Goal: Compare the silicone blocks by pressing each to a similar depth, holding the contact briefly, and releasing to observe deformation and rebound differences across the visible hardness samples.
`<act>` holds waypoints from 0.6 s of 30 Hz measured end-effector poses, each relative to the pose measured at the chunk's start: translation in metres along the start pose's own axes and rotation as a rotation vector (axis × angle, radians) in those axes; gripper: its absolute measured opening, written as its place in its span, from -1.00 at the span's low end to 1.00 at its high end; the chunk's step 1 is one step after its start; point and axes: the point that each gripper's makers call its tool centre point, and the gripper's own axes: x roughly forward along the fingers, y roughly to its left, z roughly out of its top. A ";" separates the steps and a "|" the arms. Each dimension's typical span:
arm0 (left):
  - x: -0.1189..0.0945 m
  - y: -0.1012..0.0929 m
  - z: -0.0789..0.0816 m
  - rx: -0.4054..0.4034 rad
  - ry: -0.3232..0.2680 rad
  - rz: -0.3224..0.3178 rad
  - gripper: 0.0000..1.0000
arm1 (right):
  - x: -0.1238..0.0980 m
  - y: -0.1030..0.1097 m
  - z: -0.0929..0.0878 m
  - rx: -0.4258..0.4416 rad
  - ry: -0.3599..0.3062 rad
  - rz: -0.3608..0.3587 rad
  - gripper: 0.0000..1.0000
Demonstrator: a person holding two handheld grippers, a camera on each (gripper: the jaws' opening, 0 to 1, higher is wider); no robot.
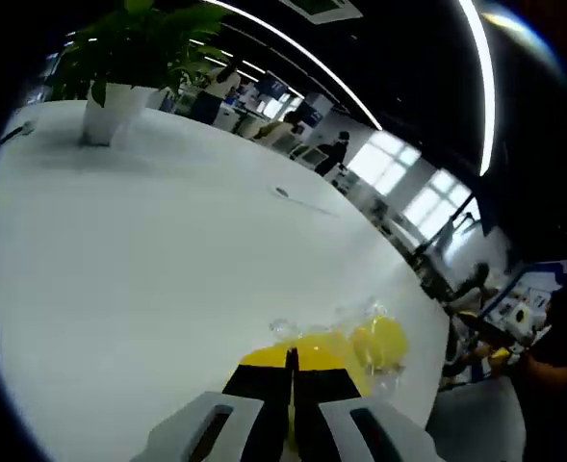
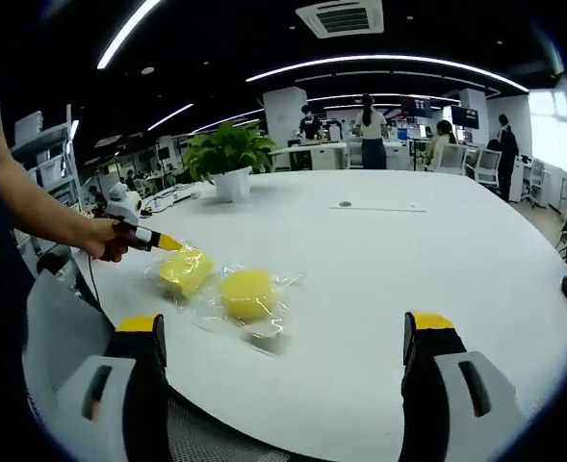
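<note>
in the left gripper view my left gripper [image 1: 292, 371] has its yellow-tipped black fingers [image 1: 264, 380] closed flat together, holding nothing, their tips at the near edge of the yellow silicone blocks in clear plastic wrap [image 1: 374, 342] on the white tabletop [image 1: 148, 260]. a potted green plant [image 1: 119, 58] stands at the far left. i cannot tell whether the tips are touching a block yet.

in the right gripper view my right gripper [image 2: 288, 332] hangs with fingers [image 2: 427, 332] wide apart and empty, well back from the near tabletop edge. the squarer block [image 2: 185, 271] lies left, the rounder block [image 2: 248, 294] just right of it, and the left gripper's tip sits at the squarer one. i'd press straight down, slowly, stopping at a shallow dent, hold briefly, lift cleanly, then match that depth on the rounder block.
</note>
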 end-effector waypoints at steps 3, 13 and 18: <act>0.002 0.004 -0.001 0.000 0.007 0.007 -1.00 | 0.001 0.000 0.000 0.002 0.003 0.000 0.93; 0.005 0.022 -0.010 0.099 0.054 0.064 -1.00 | 0.007 -0.007 0.012 0.034 -0.017 -0.020 0.93; 0.002 0.021 -0.011 0.125 0.062 0.052 -1.00 | 0.009 -0.007 0.015 0.014 -0.007 -0.006 0.93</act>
